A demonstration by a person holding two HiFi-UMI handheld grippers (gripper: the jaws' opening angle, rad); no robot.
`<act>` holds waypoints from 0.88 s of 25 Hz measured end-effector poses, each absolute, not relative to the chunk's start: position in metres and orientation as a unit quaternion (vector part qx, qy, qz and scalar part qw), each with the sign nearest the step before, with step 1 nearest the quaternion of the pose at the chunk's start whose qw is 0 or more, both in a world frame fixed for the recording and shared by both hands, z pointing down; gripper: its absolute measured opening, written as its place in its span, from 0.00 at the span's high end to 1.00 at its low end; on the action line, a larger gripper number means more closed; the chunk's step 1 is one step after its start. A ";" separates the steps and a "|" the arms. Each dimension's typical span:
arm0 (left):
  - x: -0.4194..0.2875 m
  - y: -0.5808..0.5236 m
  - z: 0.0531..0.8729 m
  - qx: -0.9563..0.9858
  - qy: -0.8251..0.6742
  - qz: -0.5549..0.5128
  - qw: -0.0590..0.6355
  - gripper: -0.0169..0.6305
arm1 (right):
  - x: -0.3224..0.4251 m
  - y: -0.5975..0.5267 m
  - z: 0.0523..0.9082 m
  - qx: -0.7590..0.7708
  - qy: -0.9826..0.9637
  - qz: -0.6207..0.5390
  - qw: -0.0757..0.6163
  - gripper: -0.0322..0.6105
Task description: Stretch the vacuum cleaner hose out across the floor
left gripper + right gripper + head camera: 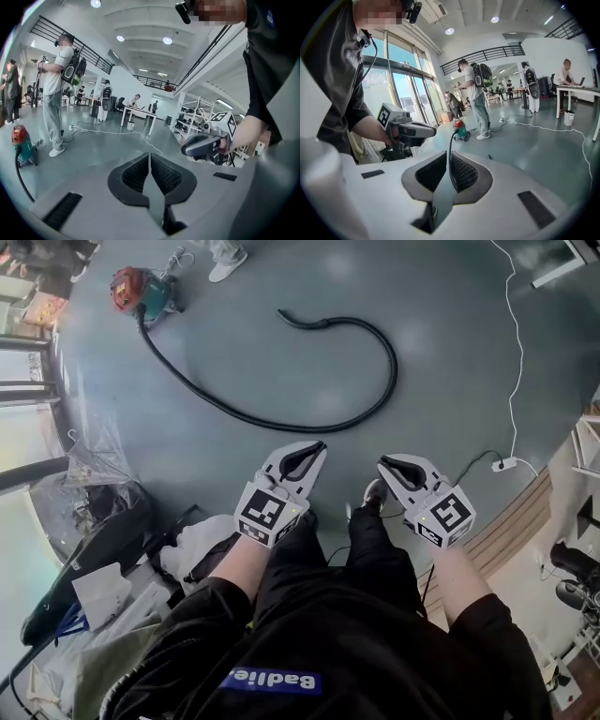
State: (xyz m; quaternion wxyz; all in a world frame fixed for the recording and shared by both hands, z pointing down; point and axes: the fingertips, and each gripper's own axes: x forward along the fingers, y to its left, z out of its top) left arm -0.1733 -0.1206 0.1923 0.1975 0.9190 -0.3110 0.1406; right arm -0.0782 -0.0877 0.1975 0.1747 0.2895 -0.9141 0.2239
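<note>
Black hose point(392, 367) lies curled in a loose hook on the grey floor point(281, 371), one end at the red-and-teal vacuum cleaner point(141, 292) and well ahead of the person — not yet stretched. Left gripper point(302, 457) and right gripper point(398, 470) hang at waist height, jaws pressed together on nothing, probably poised before reaching for the free end.

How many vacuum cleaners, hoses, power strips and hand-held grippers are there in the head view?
Vacuum cleaner: 1
Black hose: 1
White power strip: 1
Hand-held grippers: 2, the left hand-held gripper and the right hand-held gripper
Total: 5
</note>
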 end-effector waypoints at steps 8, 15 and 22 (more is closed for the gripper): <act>-0.186 -0.139 0.274 0.928 -0.271 0.166 0.195 0.96 | -0.106 -0.123 0.257 0.322 -0.905 0.209 0.185 0.90; -0.166 -0.162 0.371 0.927 -0.270 0.189 0.180 0.96 | -0.090 -0.144 0.363 0.303 -0.908 0.207 0.201 0.86; -0.134 -0.175 0.512 0.932 -0.234 0.226 0.160 0.91 | -0.068 -0.164 0.505 0.258 -0.920 0.174 0.237 0.81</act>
